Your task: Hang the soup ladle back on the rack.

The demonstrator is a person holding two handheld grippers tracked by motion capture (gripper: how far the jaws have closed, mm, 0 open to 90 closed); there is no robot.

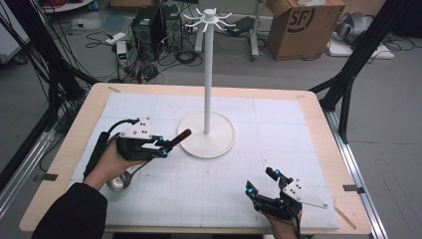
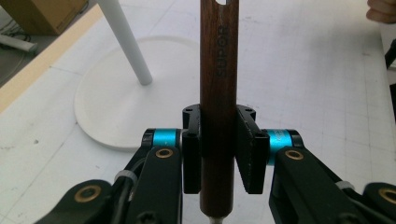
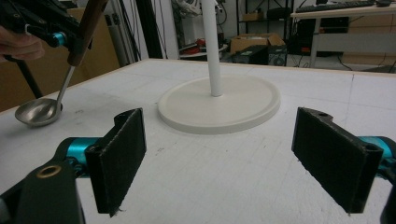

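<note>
Two grippers work over the white mat (image 1: pixel 209 184). At the left, the left gripper (image 1: pixel 166 146) is clenched on the brown wooden handle of a ladle (image 2: pixel 218 93), both pads pressing its sides. That handle points toward the stand (image 1: pixel 207 74), whose round base (image 1: pixel 219 144) lies just beyond its tip. Below the hand, the steel bowl (image 3: pixel 35 112) hangs low over the mat at the near left. At the near right, the right gripper (image 1: pixel 259 181) rests with jaws spread wide, nothing between them.
</note>
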